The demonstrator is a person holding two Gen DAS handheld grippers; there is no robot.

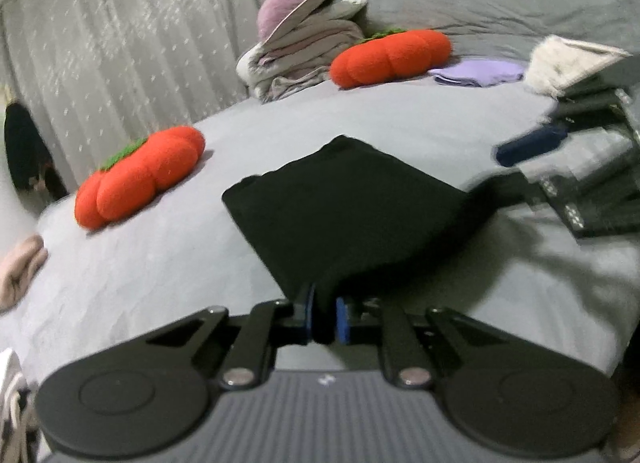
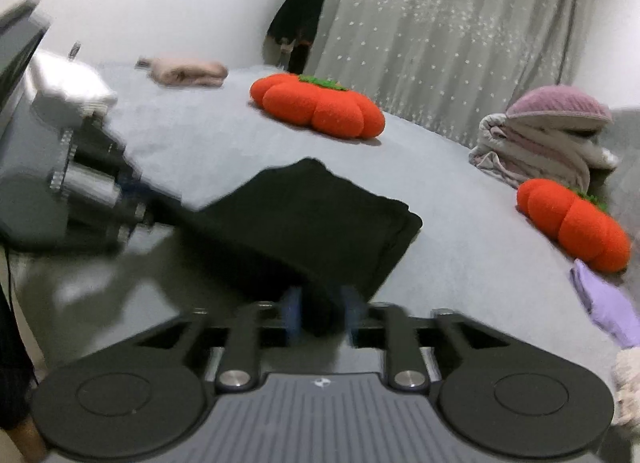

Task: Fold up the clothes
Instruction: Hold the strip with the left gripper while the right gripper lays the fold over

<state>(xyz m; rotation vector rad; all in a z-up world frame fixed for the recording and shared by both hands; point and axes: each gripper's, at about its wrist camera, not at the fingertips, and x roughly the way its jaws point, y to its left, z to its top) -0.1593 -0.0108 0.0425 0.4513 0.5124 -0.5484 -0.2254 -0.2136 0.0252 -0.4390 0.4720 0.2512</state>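
Black folded garment [image 1: 344, 207] lies mid-bed on the grey sheet [image 1: 160, 263], near edge toward both tools. Left gripper [image 1: 325, 317]: blue pads pinched tight on the near corner of the cloth. Right gripper [image 2: 320, 315]: jaws stand a little apart with a fold of the same garment between them; the picture is blurred there, so whether the pads press I cannot tell.

Step in hand, by my reading: late in the fold, the piece already a compact rectangle, corners being taken up for one more fold or for carrying off. The next move calls for a sure right-hand grip, then both hands travelling together so the layers do not slide apart.

Count:
- orange pumpkin cushions: two [image 1: 140, 175] [image 1: 390, 57]
- lilac folded item [image 1: 478, 73]: one
- pink folded item [image 2: 186, 71]: one
- stack of pale bedding with a mauve pillow on top [image 1: 296, 51]: one
- dark coat [image 2: 298, 27] hanging by the curtain [image 2: 440, 31]: one
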